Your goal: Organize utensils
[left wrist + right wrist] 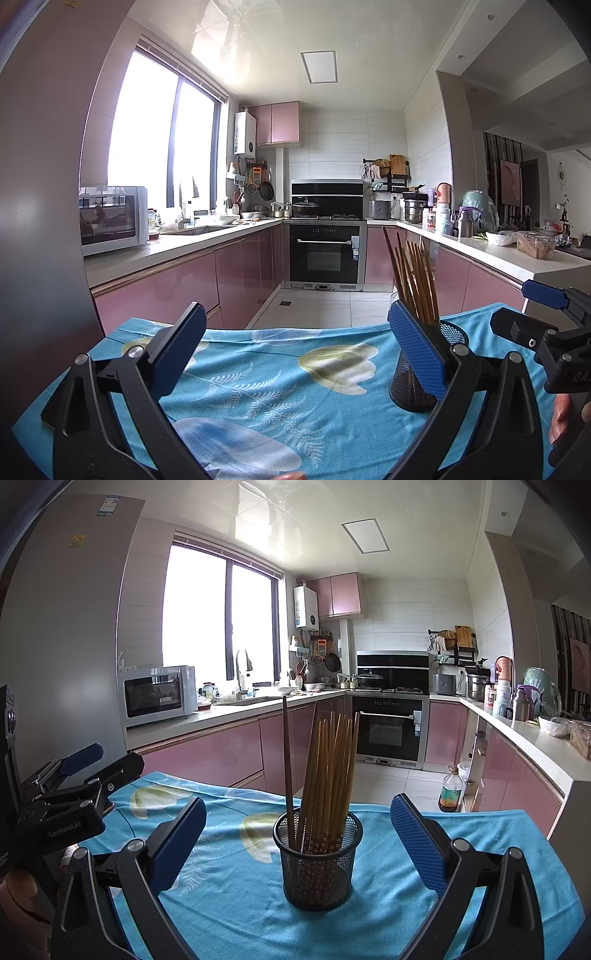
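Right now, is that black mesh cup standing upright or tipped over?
Upright: the mesh cup stands on its base on the blue cloth, chopsticks sticking up from it.

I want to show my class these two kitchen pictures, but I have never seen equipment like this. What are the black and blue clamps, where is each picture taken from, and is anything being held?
No robot here: a person holds a two-finger gripper in each hand, each carrying a wide-angle camera looking along its fingers. One picture comes from the left gripper, the other from the right gripper. Both stand open and hold nothing. On the blue flowered cloth stands a black mesh cup holding upright chopsticks, one darker than the rest. In the right picture the cup sits between the fingers; in the left picture it is off to the right.
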The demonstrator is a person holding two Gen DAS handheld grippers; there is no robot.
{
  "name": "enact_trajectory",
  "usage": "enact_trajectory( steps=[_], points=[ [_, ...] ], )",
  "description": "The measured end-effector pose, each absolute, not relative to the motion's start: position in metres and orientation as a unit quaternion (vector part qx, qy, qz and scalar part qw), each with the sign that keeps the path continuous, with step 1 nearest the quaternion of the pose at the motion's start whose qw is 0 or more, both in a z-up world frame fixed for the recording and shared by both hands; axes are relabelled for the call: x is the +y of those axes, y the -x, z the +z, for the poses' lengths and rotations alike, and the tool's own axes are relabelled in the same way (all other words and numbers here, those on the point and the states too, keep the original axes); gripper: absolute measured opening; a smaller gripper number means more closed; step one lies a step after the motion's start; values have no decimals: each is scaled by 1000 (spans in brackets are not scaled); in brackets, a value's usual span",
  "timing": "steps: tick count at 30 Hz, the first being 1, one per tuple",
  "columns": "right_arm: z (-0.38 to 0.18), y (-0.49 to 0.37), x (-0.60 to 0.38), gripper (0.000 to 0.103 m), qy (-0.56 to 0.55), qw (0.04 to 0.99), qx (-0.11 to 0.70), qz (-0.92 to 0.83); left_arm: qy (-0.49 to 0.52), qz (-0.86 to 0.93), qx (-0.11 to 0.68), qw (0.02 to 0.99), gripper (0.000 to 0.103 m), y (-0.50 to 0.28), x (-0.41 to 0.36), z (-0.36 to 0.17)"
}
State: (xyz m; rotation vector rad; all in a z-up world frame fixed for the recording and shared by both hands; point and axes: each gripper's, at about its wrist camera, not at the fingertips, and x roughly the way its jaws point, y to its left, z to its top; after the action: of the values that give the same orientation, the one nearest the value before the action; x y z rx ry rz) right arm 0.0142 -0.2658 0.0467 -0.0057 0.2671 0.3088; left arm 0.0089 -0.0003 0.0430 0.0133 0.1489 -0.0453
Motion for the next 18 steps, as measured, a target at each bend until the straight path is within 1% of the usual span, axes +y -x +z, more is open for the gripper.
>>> enact_trajectory(
  steps=[18],
  points=[
    [46,-14,-264,97,4,979,135,153,-6,-24,77,997,98,-10,0,41]
  ],
)
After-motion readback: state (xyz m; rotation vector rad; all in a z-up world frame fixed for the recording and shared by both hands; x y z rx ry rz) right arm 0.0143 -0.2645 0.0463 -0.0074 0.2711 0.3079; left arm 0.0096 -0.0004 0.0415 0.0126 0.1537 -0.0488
